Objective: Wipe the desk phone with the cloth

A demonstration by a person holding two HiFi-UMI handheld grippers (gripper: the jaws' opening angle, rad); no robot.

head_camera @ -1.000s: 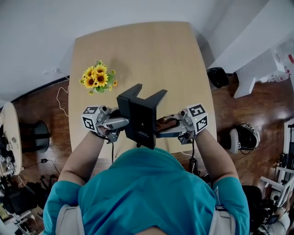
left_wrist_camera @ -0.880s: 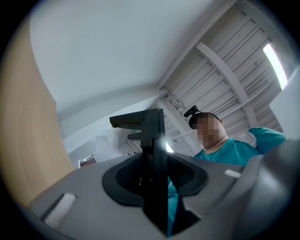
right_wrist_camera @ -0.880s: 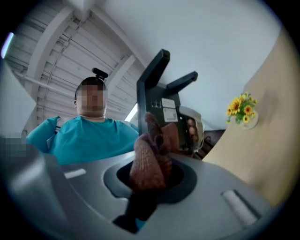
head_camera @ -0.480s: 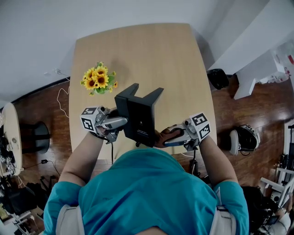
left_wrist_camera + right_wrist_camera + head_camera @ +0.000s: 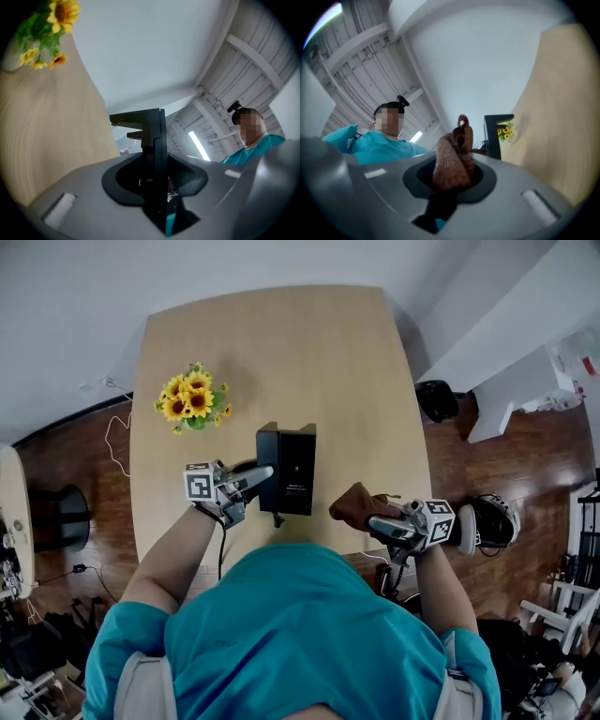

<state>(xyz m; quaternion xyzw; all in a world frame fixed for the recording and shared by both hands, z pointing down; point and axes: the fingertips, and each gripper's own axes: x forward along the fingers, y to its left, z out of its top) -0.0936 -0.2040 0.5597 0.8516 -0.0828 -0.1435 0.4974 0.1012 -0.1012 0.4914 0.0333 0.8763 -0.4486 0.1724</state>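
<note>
The black desk phone [image 5: 289, 470] is down at the wooden table [image 5: 281, 343], near its front edge. My left gripper [image 5: 265, 474] is shut on the phone's left side. In the left gripper view the dark phone body [image 5: 152, 136] fills the slot between the jaws. My right gripper [image 5: 375, 521] is off to the right of the phone, apart from it, shut on a bunched brown cloth [image 5: 354, 505]. The cloth [image 5: 452, 159] sticks up from between the jaws in the right gripper view. There the phone [image 5: 493, 136] stands further off.
A bunch of sunflowers [image 5: 192, 397] stands on the table's left side, behind the phone. A thin cable [image 5: 222, 554] hangs off the front edge. On the wooden floor to the right are a black bin [image 5: 436, 397], a white unit [image 5: 511, 390] and a round black-and-white object [image 5: 492, 521].
The phone has come down from in front of the person's chest to the table, carried by the left gripper. The right gripper has drawn away to the right with the cloth.
</note>
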